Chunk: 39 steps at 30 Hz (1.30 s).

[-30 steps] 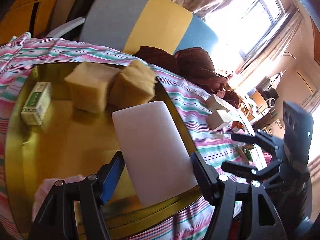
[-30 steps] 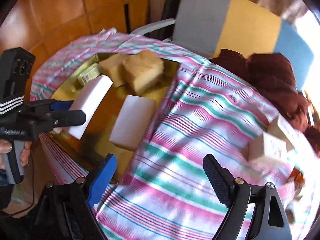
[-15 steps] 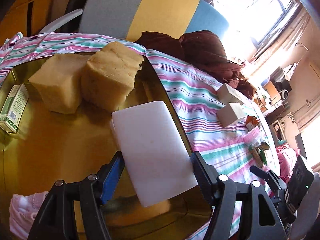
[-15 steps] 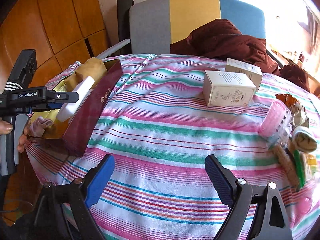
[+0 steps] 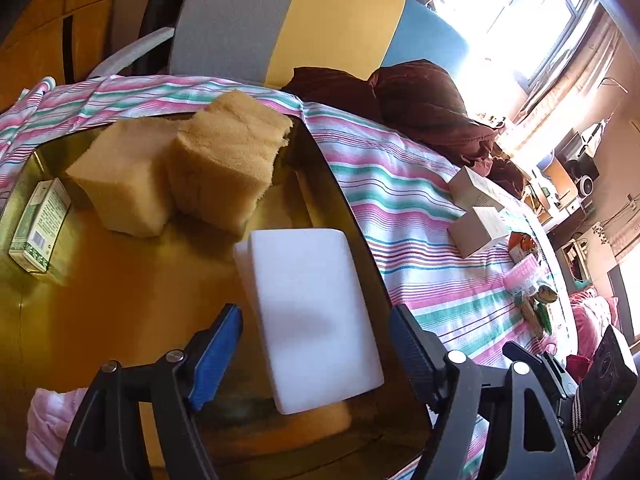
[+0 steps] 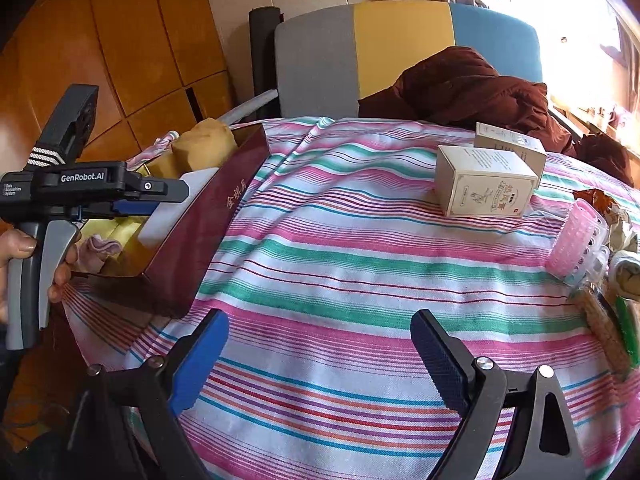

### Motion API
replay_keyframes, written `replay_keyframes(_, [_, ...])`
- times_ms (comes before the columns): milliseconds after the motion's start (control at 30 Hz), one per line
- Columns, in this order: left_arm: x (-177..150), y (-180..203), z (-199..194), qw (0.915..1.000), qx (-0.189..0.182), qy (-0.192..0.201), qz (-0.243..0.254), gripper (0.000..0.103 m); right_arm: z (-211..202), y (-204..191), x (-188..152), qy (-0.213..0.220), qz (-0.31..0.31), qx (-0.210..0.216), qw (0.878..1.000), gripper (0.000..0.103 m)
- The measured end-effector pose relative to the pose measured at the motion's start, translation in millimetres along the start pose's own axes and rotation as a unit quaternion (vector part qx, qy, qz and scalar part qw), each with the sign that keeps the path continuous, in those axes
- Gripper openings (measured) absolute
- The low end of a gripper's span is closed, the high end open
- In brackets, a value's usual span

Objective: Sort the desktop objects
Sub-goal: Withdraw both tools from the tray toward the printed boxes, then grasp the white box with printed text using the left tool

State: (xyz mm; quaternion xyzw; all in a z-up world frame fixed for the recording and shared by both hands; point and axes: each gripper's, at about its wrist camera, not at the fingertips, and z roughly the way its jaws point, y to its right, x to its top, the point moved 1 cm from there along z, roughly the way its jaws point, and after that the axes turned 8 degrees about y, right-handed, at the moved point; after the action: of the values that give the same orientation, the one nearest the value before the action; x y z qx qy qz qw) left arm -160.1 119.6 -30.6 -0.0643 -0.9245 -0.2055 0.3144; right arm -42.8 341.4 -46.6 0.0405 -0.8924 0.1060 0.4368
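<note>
A white foam block (image 5: pixel 312 312) lies in the gold-lined box (image 5: pixel 100 300), resting on a second white block (image 5: pixel 241 249) under it. My left gripper (image 5: pixel 316 340) straddles the top block, open, with a narrow gap at each pad. The right wrist view shows the left gripper (image 6: pixel 160 200) held by a hand over the maroon-sided box (image 6: pixel 208 232), with the white block (image 6: pixel 176 208) at its fingertips. My right gripper (image 6: pixel 316 348) is open and empty, low over the striped tablecloth (image 6: pixel 360 272). Two tan sponges (image 5: pixel 228 160) (image 5: pixel 120 184) sit at the box's far end.
A green-white carton (image 5: pixel 38 224) and a pink cloth (image 5: pixel 48 420) also lie in the box. Two beige cartons (image 6: pixel 484 188) (image 6: pixel 512 148), a pink roller pack (image 6: pixel 576 240) and snack packets (image 6: pixel 604 328) lie on the cloth. Behind stands a chair (image 6: pixel 400 48) with a brown garment (image 6: pixel 472 84).
The left gripper's pads have come off the white block, which has settled into the box. The right gripper swung away from the box toward the cartons and has kept coming lower.
</note>
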Motion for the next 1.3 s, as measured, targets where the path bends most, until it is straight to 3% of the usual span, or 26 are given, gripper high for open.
replay_keyframes(167, [4.8, 3.7, -13.2, 0.9994, 0.006, 0.034, 0.009, 0.082, -4.5, 1.5, -5.3, 0.016, -0.006, -0.022, 1.0, 0.094])
replay_keyframes(400, [7.0, 66.3, -28.9, 0.9889, -0.015, 0.076, 0.126, 0.08, -23.8, 25.5, -13.9, 0.052, 0.016, -0.067, 0.996, 0.095])
replay_keyframes(567, [9.5, 115.6, -1.5, 0.9797, -0.05, 0.04, 0.19, 0.075, -33.7, 44.0, -19.5, 0.067, 0.022, -0.105, 0.992, 0.096])
replay_keyframes(733, [19.1, 159.1, 43.3, 0.9706, -0.077, -0.018, 0.227, 0.072, -32.2, 60.6, -23.4, 0.076, 0.037, -0.106, 0.991, 0.097])
replay_keyframes(867, [24.2, 194.5, 70.4, 0.9537, -0.084, -0.038, 0.286, 0.072, -27.4, 71.7, -25.2, 0.084, 0.057, -0.088, 0.991, 0.097])
replay_keyframes(1200, [27.7, 248.6, 133.0, 0.897, -0.085, -0.061, 0.429, 0.074, -19.2, 93.5, -31.4, 0.085, 0.123, -0.025, 0.988, 0.097])
replay_keyframes(1300, [31.2, 249.5, 145.8, 0.8895, -0.086, -0.064, 0.444, 0.076, -19.3, 96.8, -32.5, 0.091, 0.134, -0.009, 0.987, 0.097])
